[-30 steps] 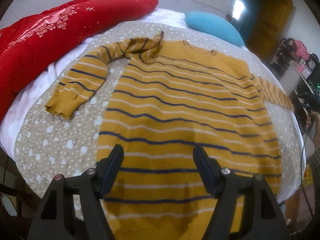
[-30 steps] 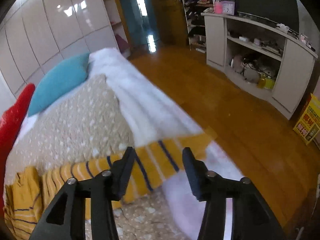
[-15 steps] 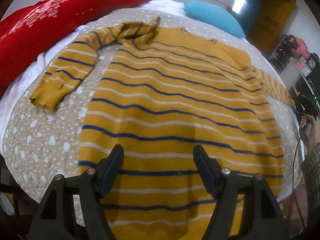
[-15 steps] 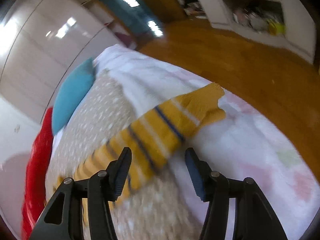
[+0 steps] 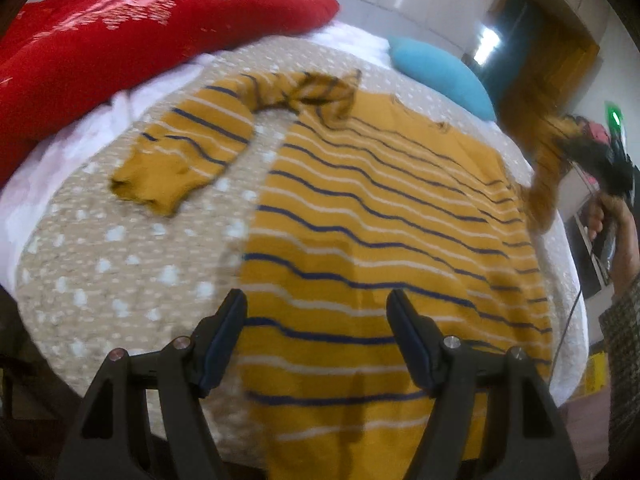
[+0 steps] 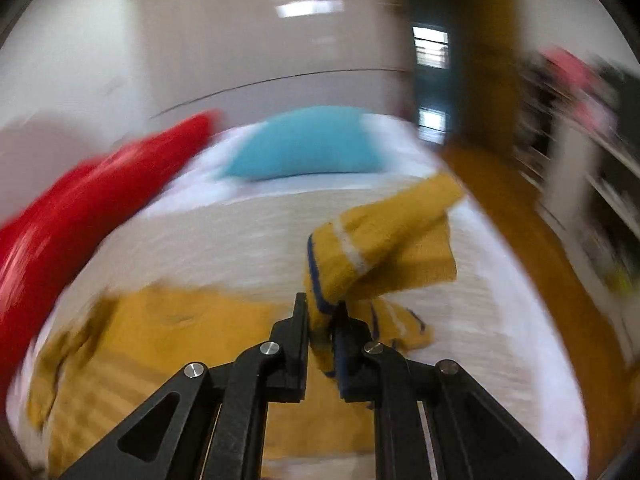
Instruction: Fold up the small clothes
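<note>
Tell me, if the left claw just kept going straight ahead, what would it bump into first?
Most likely the striped yellow sweater spread on the bed: the open left claw points at its lower part. Depth is hard to judge.

A home bedroom: a bed (image 5: 100, 280) with a dotted cover, red bedding (image 5: 120, 32), a blue pillow (image 5: 440, 76), wooden floor (image 6: 560, 264).
</note>
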Available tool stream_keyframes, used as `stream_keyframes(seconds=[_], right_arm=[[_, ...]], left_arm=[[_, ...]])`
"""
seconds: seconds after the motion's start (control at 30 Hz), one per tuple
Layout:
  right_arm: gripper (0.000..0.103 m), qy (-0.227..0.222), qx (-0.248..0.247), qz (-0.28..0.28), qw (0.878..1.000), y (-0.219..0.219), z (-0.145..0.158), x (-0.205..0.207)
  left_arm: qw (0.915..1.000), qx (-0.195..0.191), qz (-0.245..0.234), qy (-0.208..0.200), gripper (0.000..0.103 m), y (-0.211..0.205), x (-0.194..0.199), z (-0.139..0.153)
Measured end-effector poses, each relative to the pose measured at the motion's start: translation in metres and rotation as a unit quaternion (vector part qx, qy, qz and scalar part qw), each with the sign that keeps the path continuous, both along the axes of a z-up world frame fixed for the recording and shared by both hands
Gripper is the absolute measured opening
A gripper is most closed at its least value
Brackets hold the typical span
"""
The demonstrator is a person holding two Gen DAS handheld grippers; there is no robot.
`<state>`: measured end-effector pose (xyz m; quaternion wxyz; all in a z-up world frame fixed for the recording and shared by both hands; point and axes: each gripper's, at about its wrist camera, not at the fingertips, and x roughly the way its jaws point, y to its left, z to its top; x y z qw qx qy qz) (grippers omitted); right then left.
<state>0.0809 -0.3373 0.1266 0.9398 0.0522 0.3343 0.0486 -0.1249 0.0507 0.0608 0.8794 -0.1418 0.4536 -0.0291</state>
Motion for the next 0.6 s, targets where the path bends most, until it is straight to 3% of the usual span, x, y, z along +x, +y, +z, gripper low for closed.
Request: stream_keyframes(seconds=[0.07, 0.17, 0.27, 0.33, 0.4, 0.5, 0.6], right_arm=[[0.012, 0.011, -0.006, 0.067, 0.998, 0.065, -0.008, 0.003], [0.015, 0.056, 0.0, 0.173, 0.983, 0.161, -0.045, 0.008], [0.022, 0.105, 0.015, 0.237, 0.966, 0.208, -0.076, 0.0], [0.039, 0.106, 0.018, 0.245, 0.963, 0.213, -0.078, -0.01], [0.045, 0.1, 0.04, 0.231, 0.967, 0.197, -0.07, -0.014], [0.045, 0.099, 0.039, 0.179, 0.978, 0.181, -0.06, -0.004], [0.03, 0.122, 0.008, 0.157, 0.98, 0.188, -0.07, 0.008]], left_arm=[[0.9999, -0.003, 0.012, -0.004, 0.071, 0.013, -0.006, 0.001], [0.9993, -0.009, 0.034, -0.01, 0.071, 0.035, -0.013, 0.003], [0.9982, -0.012, 0.053, -0.023, 0.076, 0.057, -0.023, 0.005], [0.9973, -0.012, 0.065, -0.031, 0.078, 0.07, -0.027, 0.005], [0.9967, -0.017, 0.073, -0.032, 0.078, 0.081, -0.028, 0.001], [0.9957, -0.023, 0.085, -0.028, 0.078, 0.092, -0.026, -0.005], [0.9949, -0.034, 0.092, -0.023, 0.078, 0.099, -0.029, -0.01]])
